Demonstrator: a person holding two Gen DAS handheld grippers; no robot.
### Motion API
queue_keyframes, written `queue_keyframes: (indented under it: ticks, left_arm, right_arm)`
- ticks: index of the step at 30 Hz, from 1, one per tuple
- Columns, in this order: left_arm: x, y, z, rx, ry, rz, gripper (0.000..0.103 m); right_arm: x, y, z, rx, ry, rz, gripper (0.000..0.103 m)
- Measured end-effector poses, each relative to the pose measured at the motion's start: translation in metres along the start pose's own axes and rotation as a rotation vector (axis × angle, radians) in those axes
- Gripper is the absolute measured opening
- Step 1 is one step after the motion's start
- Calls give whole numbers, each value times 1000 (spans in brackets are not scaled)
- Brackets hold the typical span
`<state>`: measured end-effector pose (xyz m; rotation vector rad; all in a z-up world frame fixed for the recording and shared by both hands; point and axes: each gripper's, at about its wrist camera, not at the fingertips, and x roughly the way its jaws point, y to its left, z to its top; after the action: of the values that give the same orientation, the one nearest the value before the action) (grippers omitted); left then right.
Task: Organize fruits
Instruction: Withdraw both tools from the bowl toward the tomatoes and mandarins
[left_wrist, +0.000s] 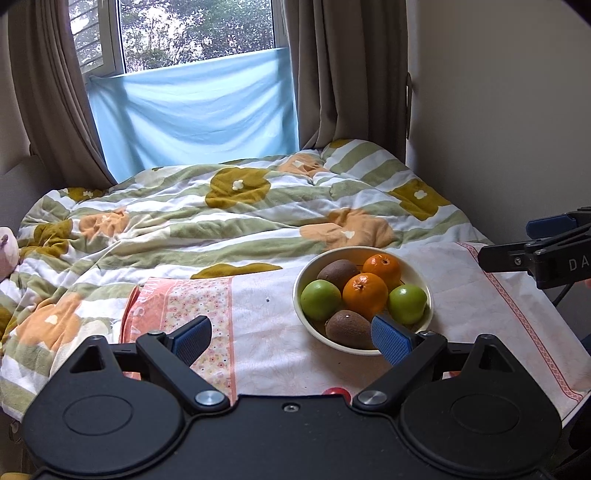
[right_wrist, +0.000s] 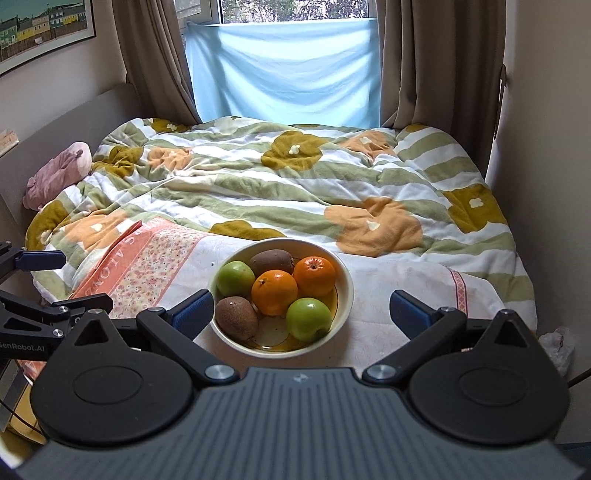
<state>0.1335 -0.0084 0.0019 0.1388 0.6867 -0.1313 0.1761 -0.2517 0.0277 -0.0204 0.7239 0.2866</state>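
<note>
Counting six fruits in one cream bowl — two oranges, two green apples, two kiwis. Sitting on the cloth-covered desk, just ahead of and between the right gripper fingers, touching neither. Spread wide, released, holding nothing. Left gripper likewise splayed and empty — bowl beyond its right finger, that pad overlapping the near kiwi in the left wrist view, contact impossible to tell. Peeking out behind the left gripper's body, a small red thing.
</note>
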Motion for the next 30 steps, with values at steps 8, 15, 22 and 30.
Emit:
queue_keyframes:
  ticks: [8, 15, 22, 30]
  left_arm:
    - [-20, -4, -23, -22, 28, 18, 96]
    - [-16, 2, -40, -8, 65, -14, 96]
    - [3, 8, -54, 62, 95, -110, 95]
    - [42, 13, -76, 182, 149, -224, 87]
  right_arm:
    - [-22, 6, -33, 11, 23, 9, 103]
    - [-26, 23, -56, 27, 42, 3, 103]
    - [-12, 41, -74, 77, 74, -50, 103]
    - [18, 60, -101, 170, 131, -117, 103]
